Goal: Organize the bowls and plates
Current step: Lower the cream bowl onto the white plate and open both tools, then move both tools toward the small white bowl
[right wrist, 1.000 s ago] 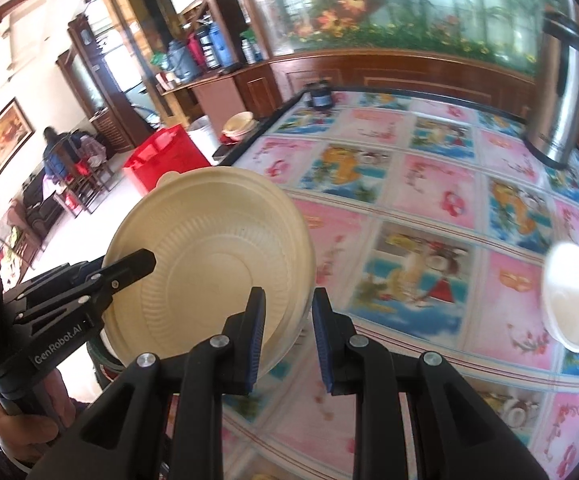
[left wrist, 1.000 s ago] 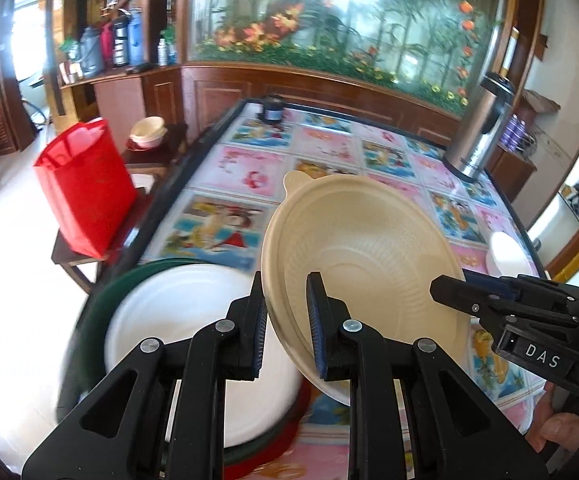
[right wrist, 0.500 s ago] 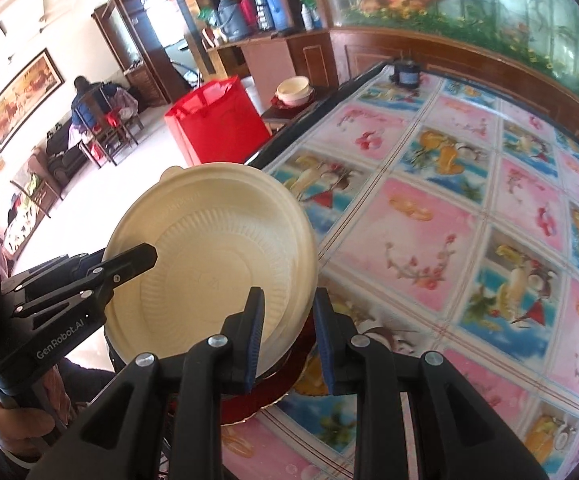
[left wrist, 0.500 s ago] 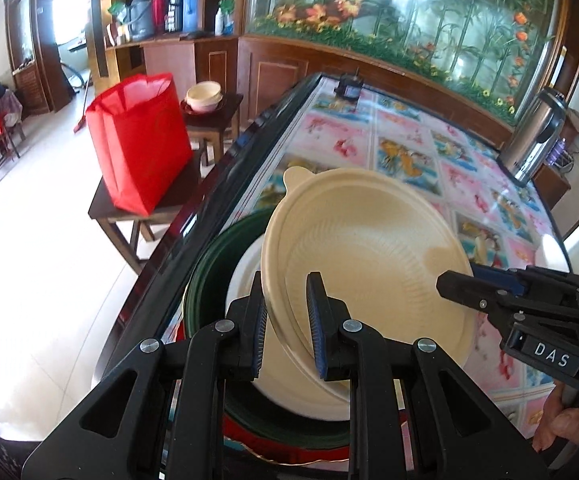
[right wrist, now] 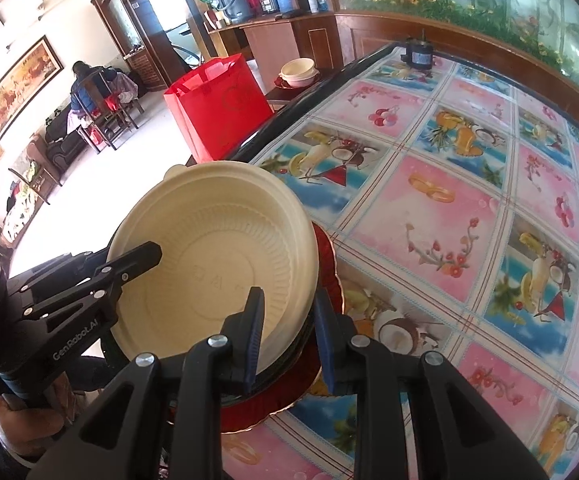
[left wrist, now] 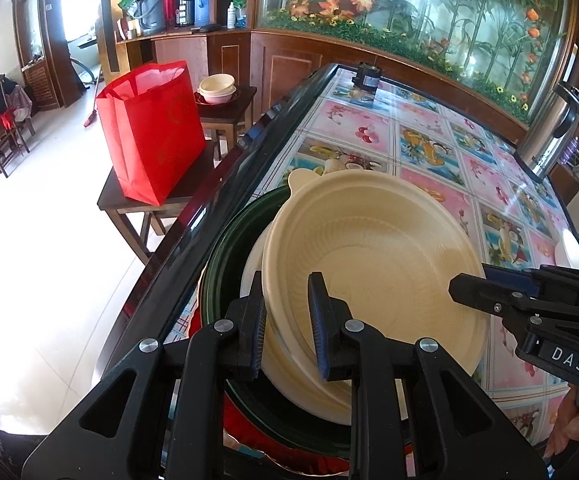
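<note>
Cream bowl (left wrist: pixel 373 280) held over the stack at the desk (right wrist: pixel 429 200) edge, one rim clamped in the left gripper (left wrist: pixel 287 320) jaws, the opposite rim pinched in the right gripper (right wrist: pixel 287 336) jaws. Not clear whether resting on the stack or just above it. Under the bowl: white plate (left wrist: pixel 251 268), green plate (left wrist: pixel 225 260), red plate (right wrist: pixel 325 256). Looked nearly placed, only letting go left. Small white dish (left wrist: pixel 567 246) sat well apart from the stack, probably next to collect.
</note>
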